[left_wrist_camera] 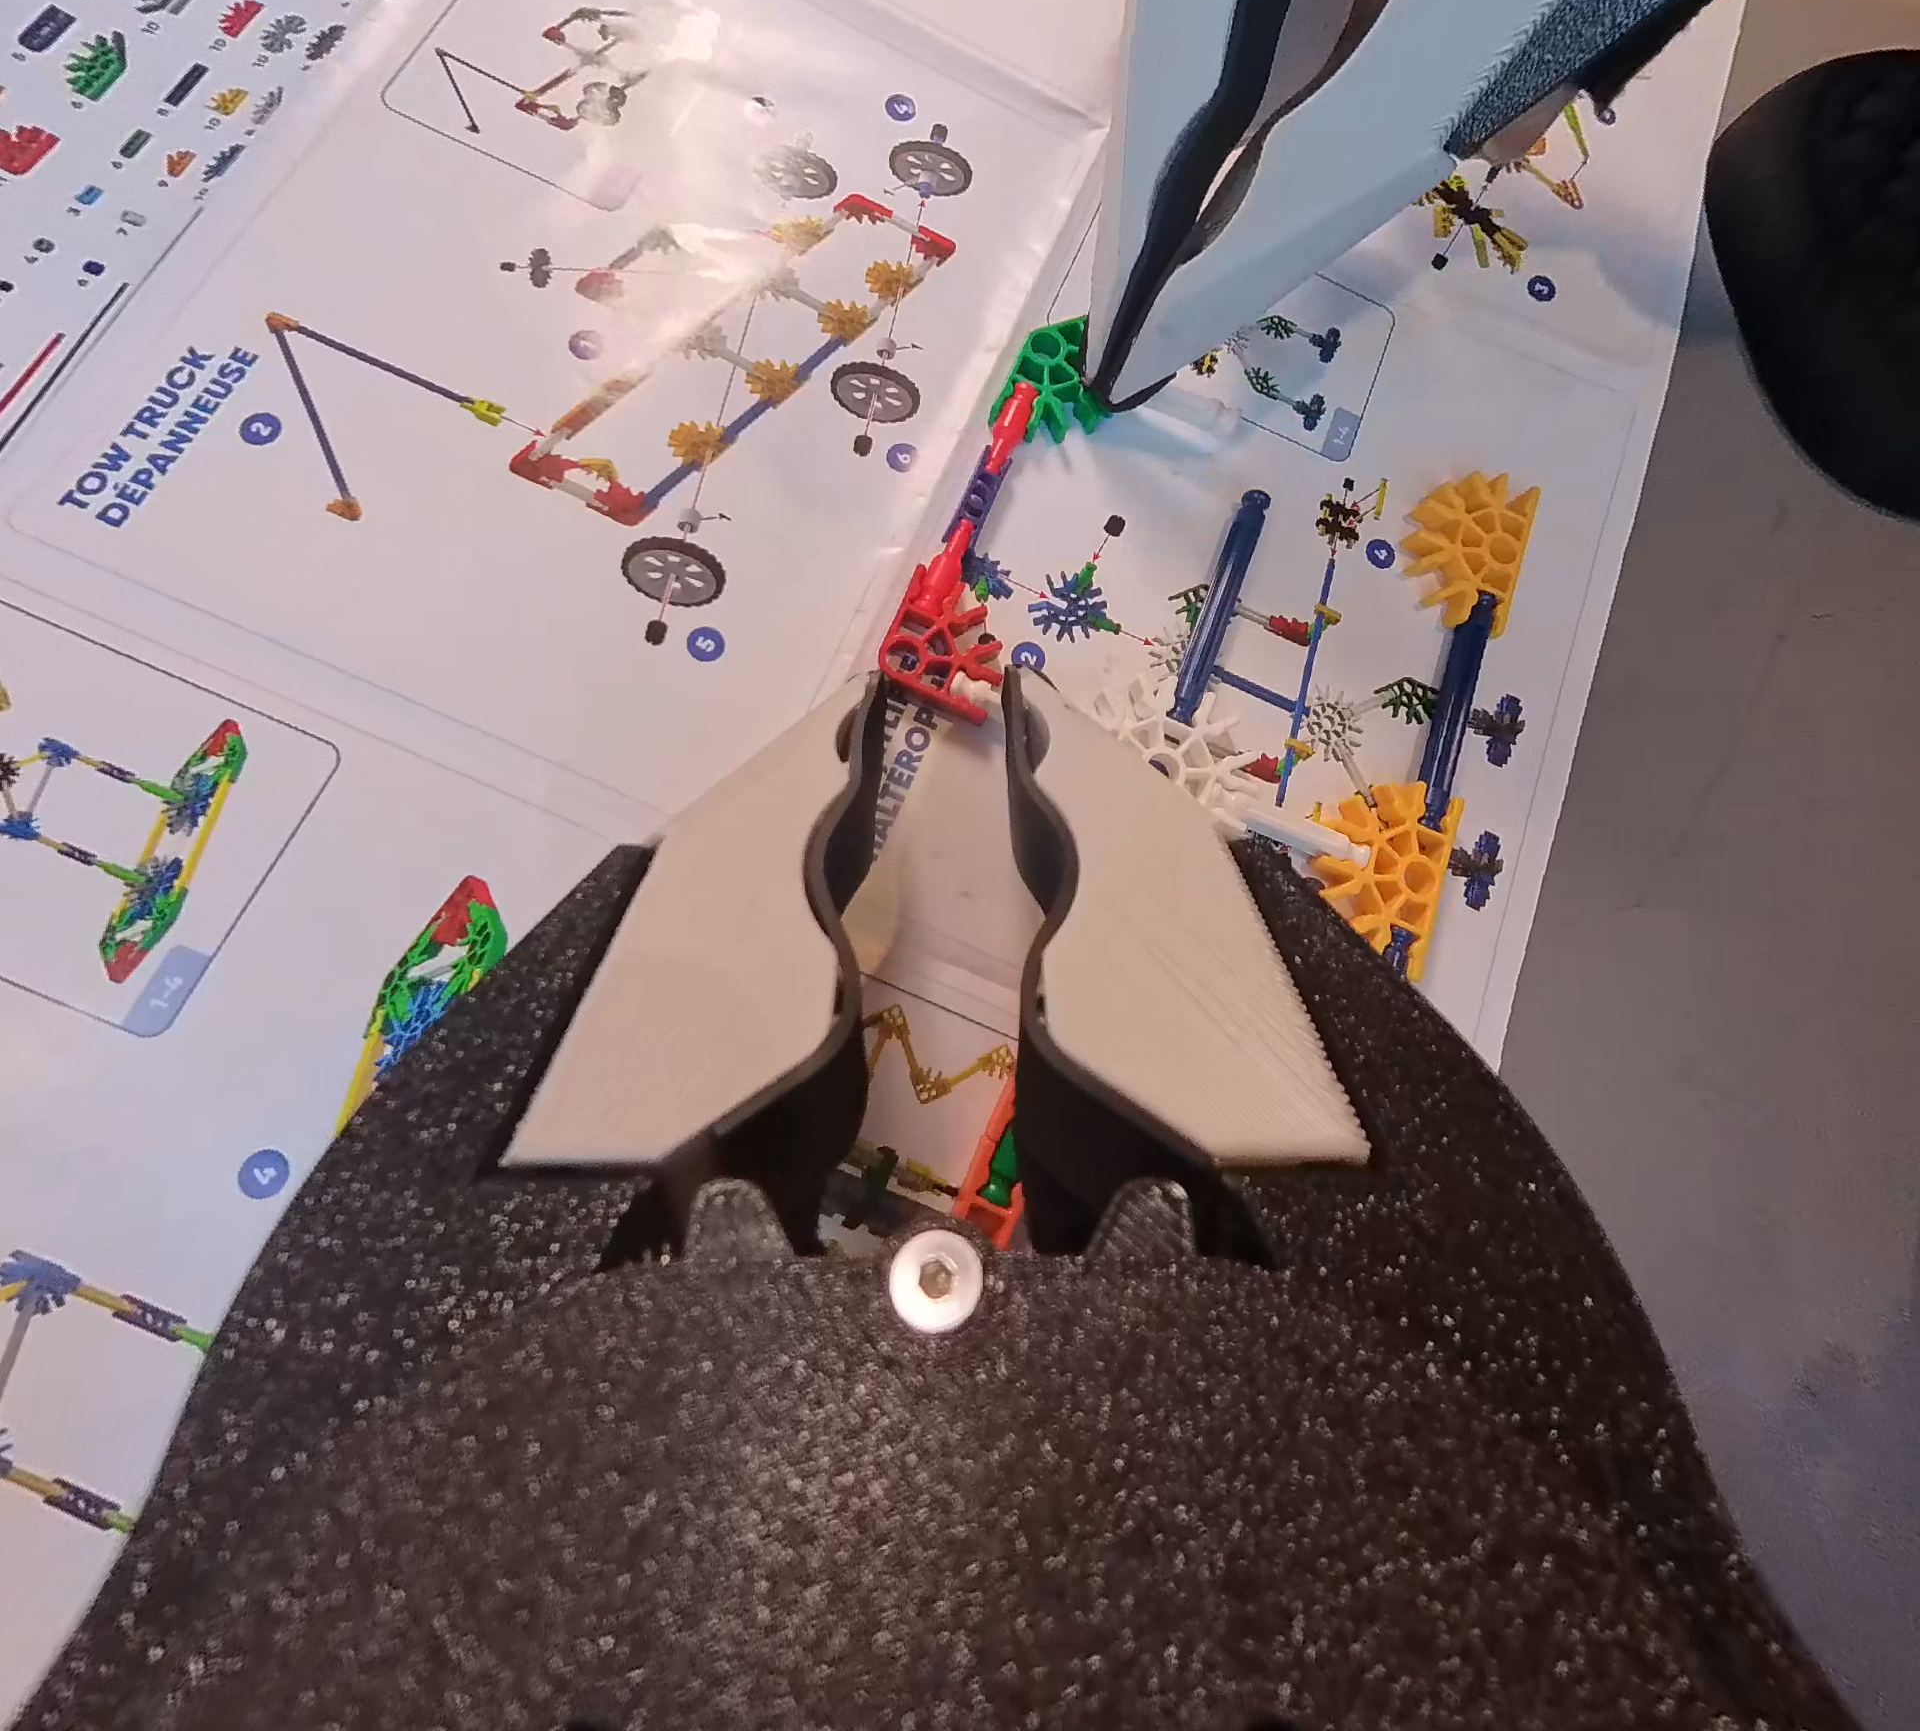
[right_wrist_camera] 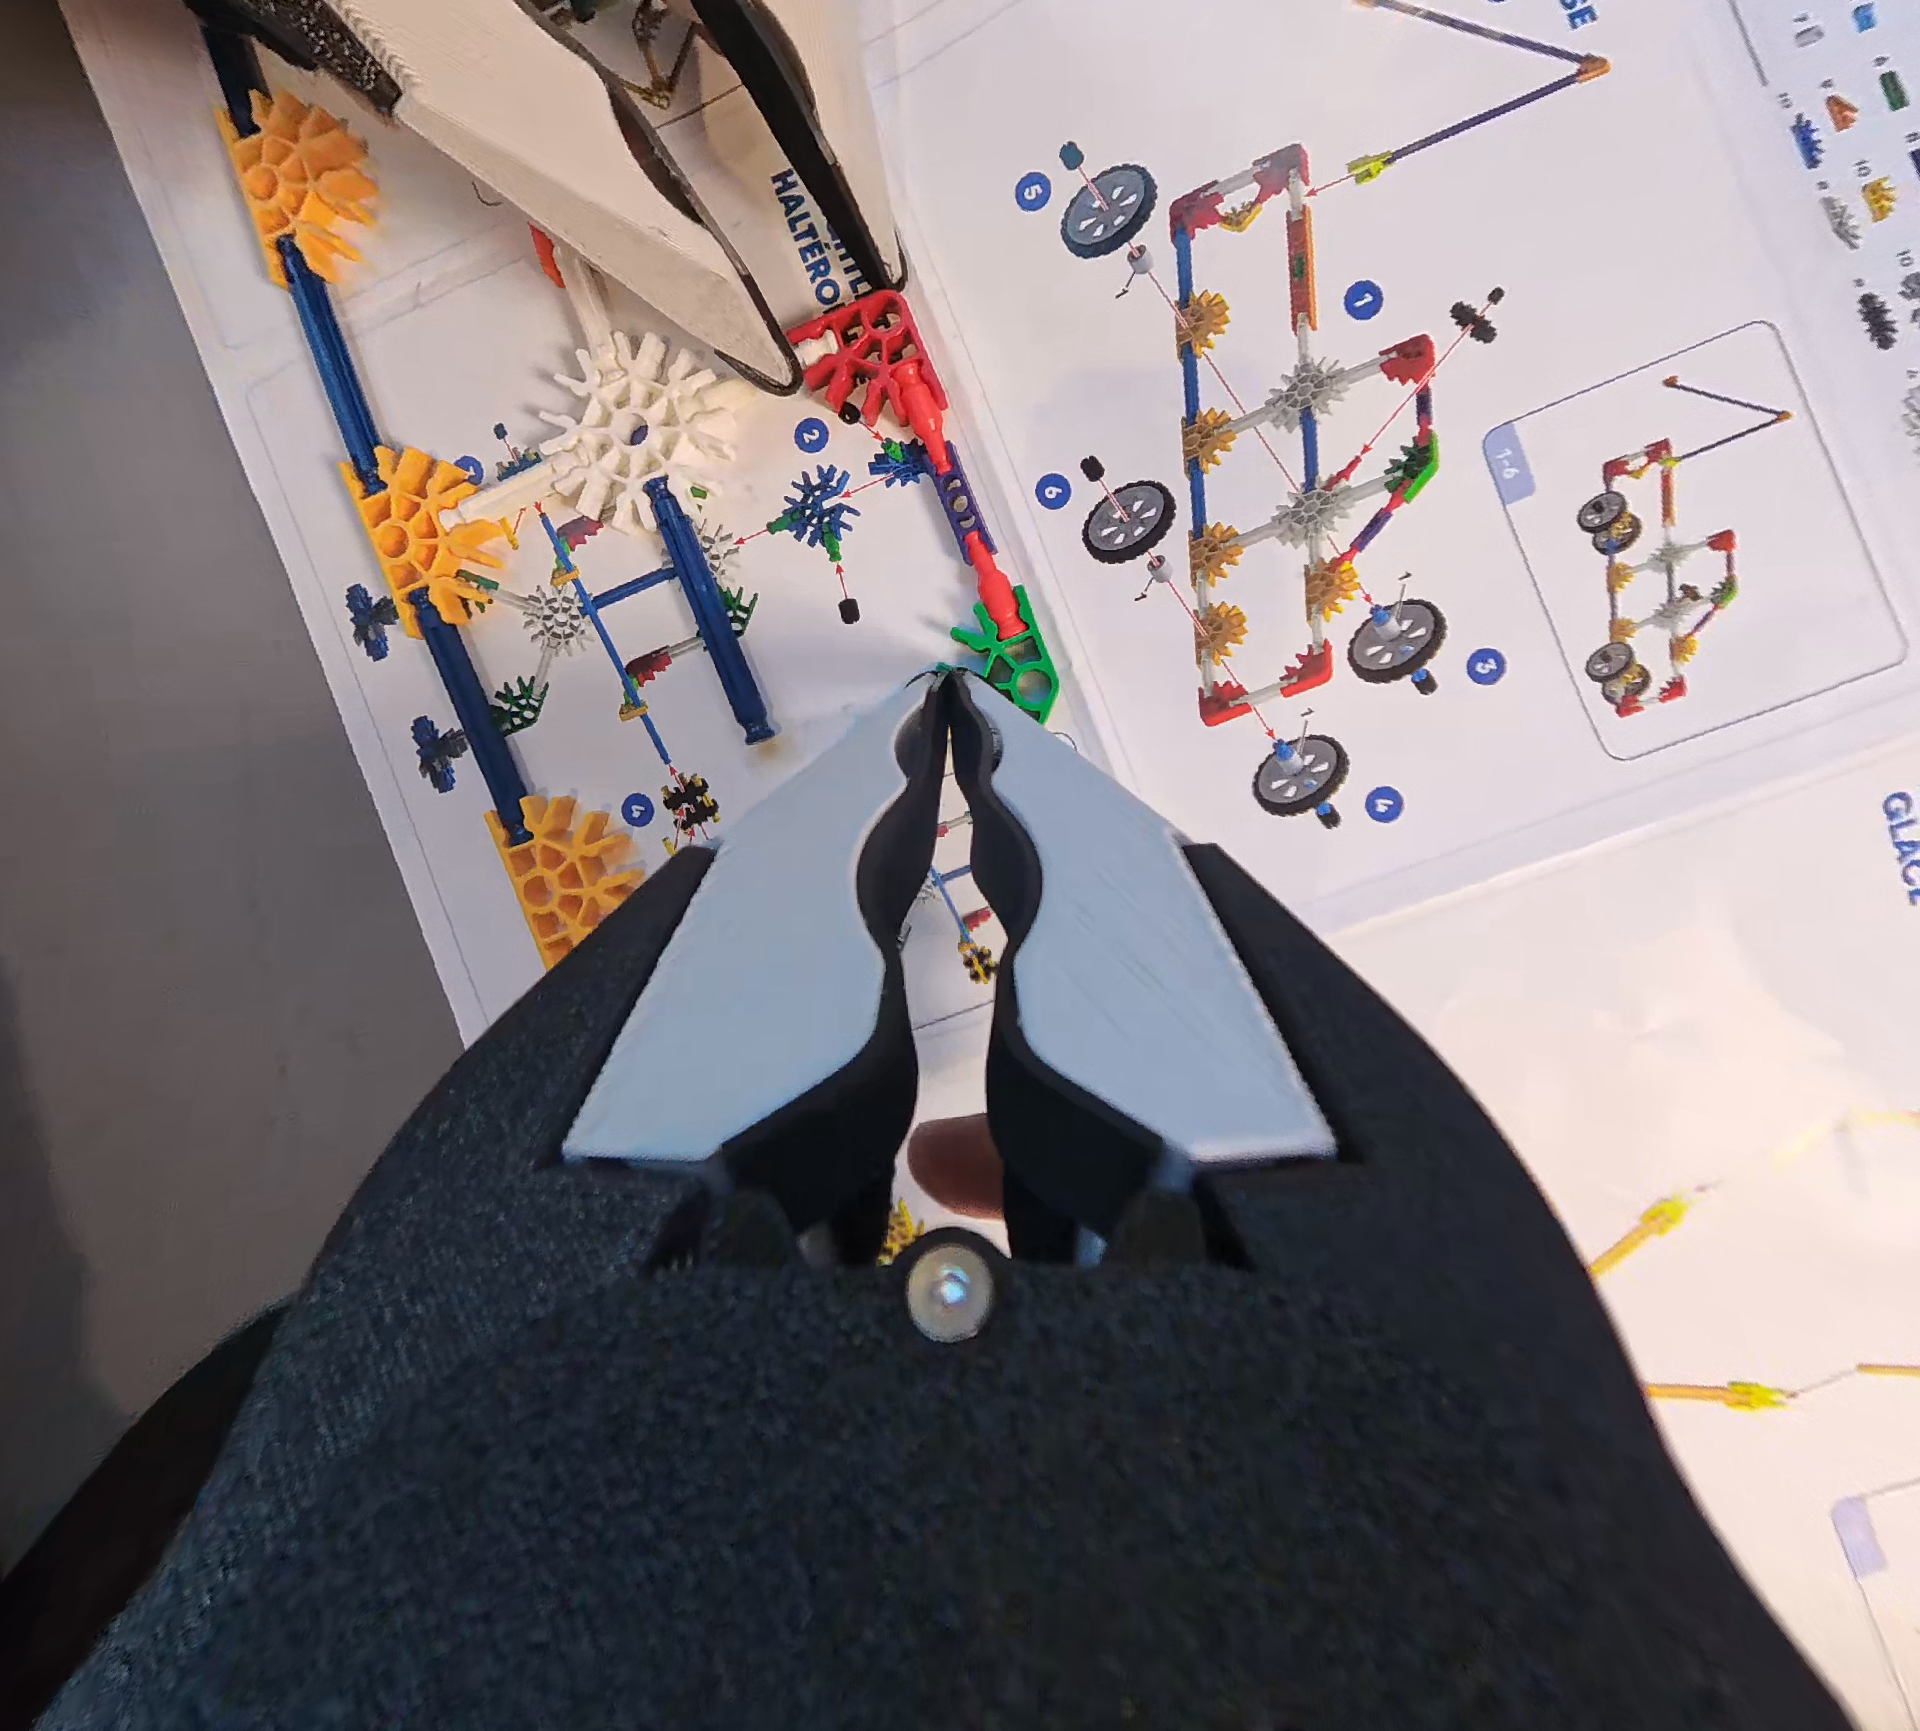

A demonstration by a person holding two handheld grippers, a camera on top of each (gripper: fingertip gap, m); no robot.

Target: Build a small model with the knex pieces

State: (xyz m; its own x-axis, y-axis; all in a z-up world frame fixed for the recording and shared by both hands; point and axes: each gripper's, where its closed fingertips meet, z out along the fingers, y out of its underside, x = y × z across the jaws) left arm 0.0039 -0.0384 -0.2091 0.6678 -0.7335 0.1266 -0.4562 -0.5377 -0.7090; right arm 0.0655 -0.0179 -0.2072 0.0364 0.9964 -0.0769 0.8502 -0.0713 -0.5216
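A short chain lies flat on the printed instruction sheet [left_wrist_camera: 436,538]: a green connector [left_wrist_camera: 1044,372], a red rod [left_wrist_camera: 1010,424], a purple connector [left_wrist_camera: 977,502], a second red rod and a red connector [left_wrist_camera: 935,647]. My left gripper [left_wrist_camera: 938,692] has its jaws narrowly apart around the near corner of the red connector [right_wrist_camera: 868,356], gripping it. My right gripper [right_wrist_camera: 940,682] has its tips together on the corner of the green connector [right_wrist_camera: 1008,653]. It also shows in the left wrist view [left_wrist_camera: 1107,395], coming down from the upper right.
To the side of the chain lie yellow connectors [left_wrist_camera: 1475,538], blue rods [left_wrist_camera: 1455,715] and a white snowflake connector [right_wrist_camera: 639,434], partly joined. An orange piece [left_wrist_camera: 987,1162] lies under my left gripper. Grey table [left_wrist_camera: 1714,954] and a dark object [left_wrist_camera: 1829,279] lie past the sheet's edge. The gap from one gripper's tips to the other's is roughly 7 centimetres.
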